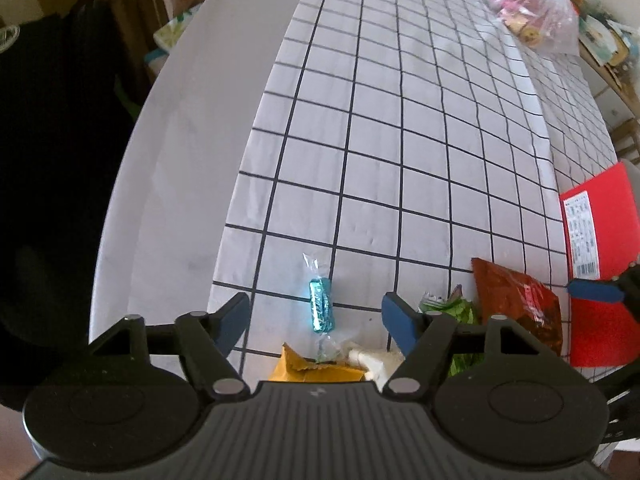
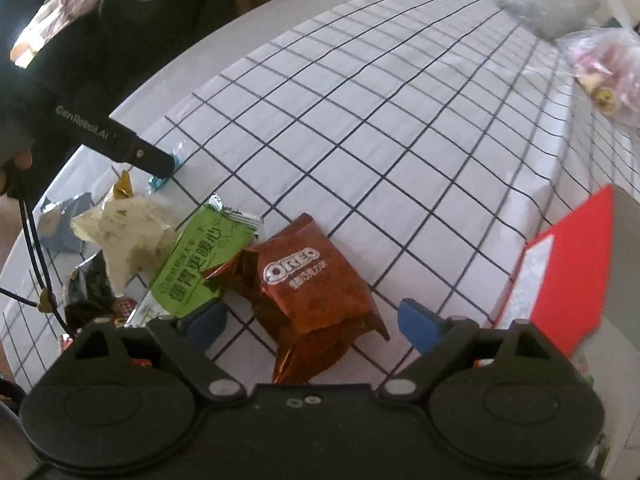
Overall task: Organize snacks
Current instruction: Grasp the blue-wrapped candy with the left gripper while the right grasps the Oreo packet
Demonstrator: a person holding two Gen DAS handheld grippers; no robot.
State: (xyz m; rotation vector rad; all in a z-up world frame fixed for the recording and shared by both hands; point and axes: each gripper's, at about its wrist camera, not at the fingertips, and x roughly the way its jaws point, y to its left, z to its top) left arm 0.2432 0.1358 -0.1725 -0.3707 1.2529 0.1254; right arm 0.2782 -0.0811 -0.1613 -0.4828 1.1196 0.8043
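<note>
We see our left hand-held gripper (image 1: 316,320) tilted steeply down over the table (image 1: 180,152), jaws spread, a teal foil candy (image 1: 321,309) lying between them untouched; our right hand-held gripper (image 2: 310,320) points down likewise, jaws spread either side of a brown Oreo packet (image 2: 310,280), no pad pressing it; beside it lie a green packet (image 2: 200,258) and a pale torn wrapper (image 2: 128,236); a red box (image 2: 572,268) is cut off at the right; the far plastic bag (image 1: 536,20) is blurred.
</note>
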